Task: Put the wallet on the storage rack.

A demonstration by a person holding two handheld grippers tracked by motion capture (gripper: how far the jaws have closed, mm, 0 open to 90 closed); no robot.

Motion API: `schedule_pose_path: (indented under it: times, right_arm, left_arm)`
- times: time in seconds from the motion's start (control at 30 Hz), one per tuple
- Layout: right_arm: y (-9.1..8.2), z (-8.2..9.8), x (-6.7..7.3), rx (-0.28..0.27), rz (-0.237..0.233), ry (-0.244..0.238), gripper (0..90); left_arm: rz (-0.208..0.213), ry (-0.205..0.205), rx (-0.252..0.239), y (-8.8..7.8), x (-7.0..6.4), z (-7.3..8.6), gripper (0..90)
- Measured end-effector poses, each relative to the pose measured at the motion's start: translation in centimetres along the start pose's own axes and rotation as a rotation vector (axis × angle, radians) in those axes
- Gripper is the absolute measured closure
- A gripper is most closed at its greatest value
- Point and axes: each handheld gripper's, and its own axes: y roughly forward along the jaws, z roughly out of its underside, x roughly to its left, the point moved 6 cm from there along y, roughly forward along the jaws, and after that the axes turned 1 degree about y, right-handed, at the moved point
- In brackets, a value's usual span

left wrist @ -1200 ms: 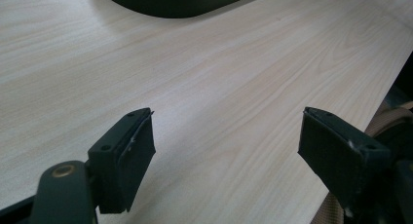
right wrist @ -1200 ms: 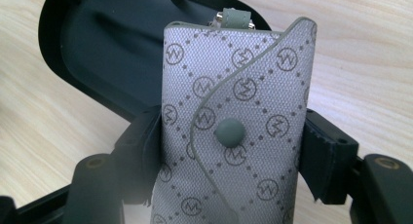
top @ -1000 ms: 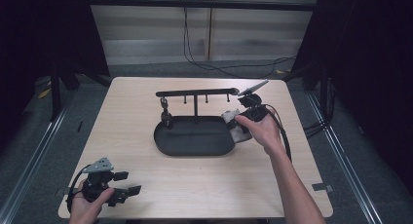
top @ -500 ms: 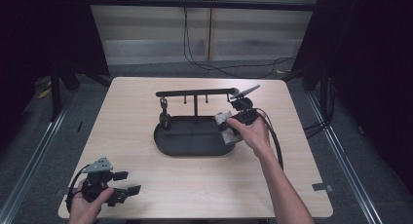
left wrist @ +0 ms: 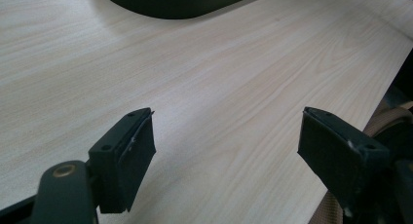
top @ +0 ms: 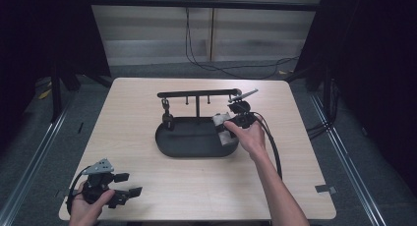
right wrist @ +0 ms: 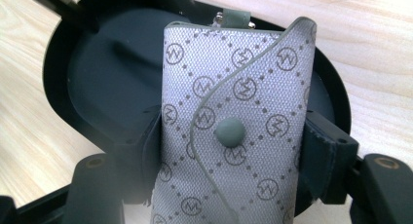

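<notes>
Between the two black jaws of the right gripper [right wrist: 229,151] sits a small grey pouch [right wrist: 234,126], clamped on both its long sides; its fabric carries a repeating monogram and dotted diamond pattern, a curved flap crosses its front, and a round grey snap [right wrist: 230,132] lies at its middle. At the pouch's 12 o'clock end a short grey tab with a bit of metal sticks out. Under and behind it lies the dark oval tray [right wrist: 92,83], so the pouch hangs over the tray's basin.

From the high view the pouch [top: 225,129] is at the tray's [top: 187,142] 3 o'clock end, just over the rim, with the right gripper [top: 231,128] and the right hand [top: 252,137] on its 3 o'clock side. A black rack [top: 196,94] with a cross bar on a centre post rises from the tray's 12 o'clock edge, with small hooks hanging from the bar. The tray stands near the middle of the pale wooden table [top: 147,186].

Well apart, at the table's 7 o'clock corner, the left hand [top: 88,206] holds the left gripper [top: 132,192] low over the wood. Its jaws stand wide apart with nothing between them, bare tabletop [left wrist: 219,87] showing through the gap
</notes>
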Motion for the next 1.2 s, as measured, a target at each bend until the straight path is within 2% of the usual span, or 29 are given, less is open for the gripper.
schedule_pose_path:
  times: [0.23,0.4,0.57,0.7,0.9,1.03,1.07,1.13,1.2]
  right_arm:
    - [0.2,0.5,-1.2,-0.024,-0.016,0.078,32.6]
    - [1.1,0.6,-1.6,-0.042,-0.043,0.104,32.6]
    - [2.2,0.7,-1.6,-0.037,-0.054,0.134,32.5]
    - [3.3,0.9,-1.7,-0.026,-0.065,0.141,32.5]
    - [4.3,1.3,-1.7,-0.006,-0.046,0.160,32.3]
    - [4.7,1.5,-1.8,0.007,-0.023,0.133,32.0]
    - [5.0,1.6,-1.8,0.018,0.009,0.119,31.5]
    - [5.3,1.8,-2.0,0.014,0.010,0.111,30.9]
    - [5.4,2.0,-2.1,-0.004,-0.002,0.127,30.0]
  left_arm:
    - [0.000,-0.002,0.004,0.1,0.0,0.0,20.9]
    - [-0.004,-0.004,0.005,0.1,0.1,0.1,20.9]
    - [-0.002,-0.005,0.004,0.1,0.1,0.1,20.9]
    - [0.001,-0.003,0.004,0.0,0.1,0.0,20.9]
    - [0.001,-0.003,0.004,0.0,0.1,0.0,20.9]
    - [0.003,-0.003,0.006,0.0,0.1,0.1,20.9]
    - [-0.001,-0.003,0.004,0.0,0.1,0.1,20.9]
    - [0.002,-0.002,0.004,0.0,0.0,0.1,20.9]
    - [0.002,-0.004,0.006,0.0,0.1,0.1,20.9]
